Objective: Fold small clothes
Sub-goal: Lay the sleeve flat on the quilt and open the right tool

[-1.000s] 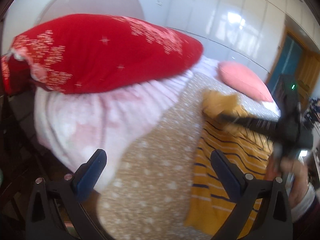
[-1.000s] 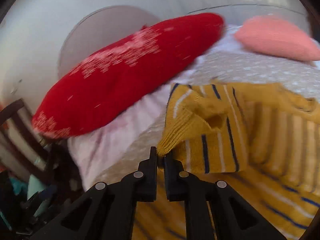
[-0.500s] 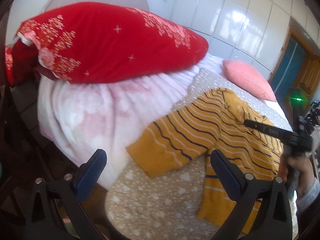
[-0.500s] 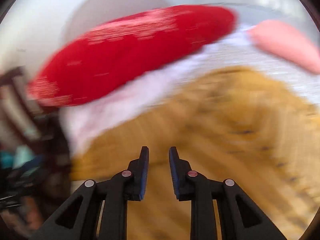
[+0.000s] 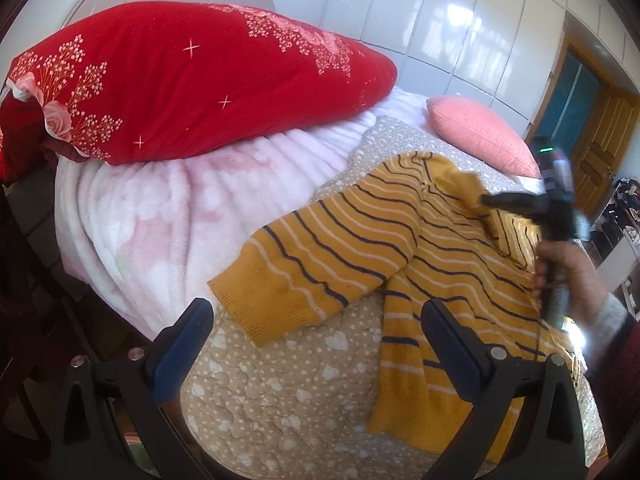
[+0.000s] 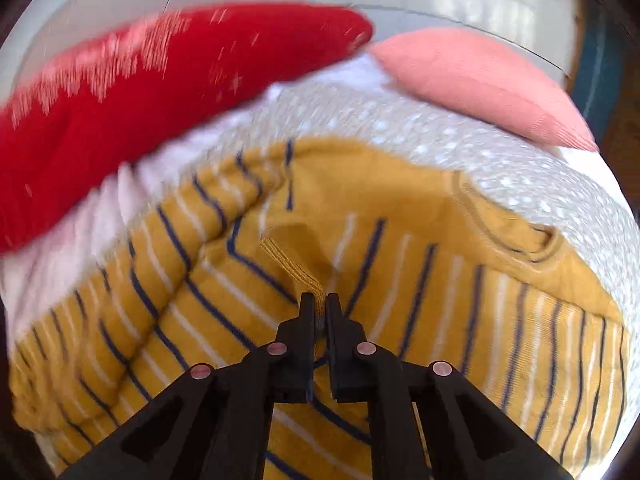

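Left wrist view takes in most of the bed: the beige dotted quilt [image 5: 304, 392] runs forward from under the left gripper [image 5: 316, 344], whose blue-padded jaws stand wide apart with nothing between them. Beyond it and off to its left, a pink fleecy blanket [image 5: 172, 216] drapes the bed's edge, and a big red pillow [image 5: 192, 84] with white flower print lies on top of that. A smaller pink cushion [image 5: 480, 136] sits far ahead to the right. The yellow striped sweater [image 5: 440, 264] lies spread on the quilt just ahead and right of the left gripper, one sleeve stretched out toward the blanket. At the far right a hand [image 5: 568, 268] holds the right gripper [image 6: 318, 304] over the sweater's upper part. In the blurred right wrist view, its black jaws are pressed together on a ribbed yellow edge of the sweater, the fabric rising in a small fold straight ahead of the tips.
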A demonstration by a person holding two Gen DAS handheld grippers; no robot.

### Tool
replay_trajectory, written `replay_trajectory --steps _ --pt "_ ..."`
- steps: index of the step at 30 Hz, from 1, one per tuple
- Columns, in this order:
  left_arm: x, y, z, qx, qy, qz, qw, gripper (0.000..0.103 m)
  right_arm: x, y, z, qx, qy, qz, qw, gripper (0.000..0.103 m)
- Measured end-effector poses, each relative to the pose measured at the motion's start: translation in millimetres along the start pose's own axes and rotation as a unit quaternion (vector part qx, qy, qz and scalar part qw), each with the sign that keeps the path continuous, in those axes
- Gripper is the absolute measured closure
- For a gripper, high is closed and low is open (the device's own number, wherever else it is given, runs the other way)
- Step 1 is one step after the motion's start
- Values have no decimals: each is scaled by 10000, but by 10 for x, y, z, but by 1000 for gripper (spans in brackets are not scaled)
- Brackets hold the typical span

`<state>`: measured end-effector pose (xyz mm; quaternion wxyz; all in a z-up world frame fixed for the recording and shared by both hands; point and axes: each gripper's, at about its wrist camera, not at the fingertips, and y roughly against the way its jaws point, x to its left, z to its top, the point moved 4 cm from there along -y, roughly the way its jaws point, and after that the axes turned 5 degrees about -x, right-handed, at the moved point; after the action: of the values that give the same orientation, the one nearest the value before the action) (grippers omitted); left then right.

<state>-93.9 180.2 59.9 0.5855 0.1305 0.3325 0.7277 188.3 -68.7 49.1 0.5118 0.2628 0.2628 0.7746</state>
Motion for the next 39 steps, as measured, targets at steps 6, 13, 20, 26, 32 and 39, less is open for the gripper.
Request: replay_trajectory --steps 6,13,20,26,32,39 --pt "-289 87 -51 4 -195 -229 9995 0 -926 1380 -172 -842 -1433 222 9858 97" --pt "-691 119 -156 106 -498 -411 9979 0 -1864 2560 -1337 -975 -2339 -1039 9618 97" --pt "-949 211 -204 137 -429 -573 9973 0 -1794 2734 -2299 518 -1881 -2089 9583 88" --pt "-879 203 -288 183 -320 -683 9970 0 -1625 3207 -2169 -100 -1911 -2295 9543 44" --pt "-732 112 -389 422 -164 -862 9952 0 -1461 3159 -1849 -230 -2015 -2447 9482 36" --pt "-699 73 -428 493 -185 -1232 9910 0 -1452 3019 -1892 -97 -2185 -2854 9331 36"
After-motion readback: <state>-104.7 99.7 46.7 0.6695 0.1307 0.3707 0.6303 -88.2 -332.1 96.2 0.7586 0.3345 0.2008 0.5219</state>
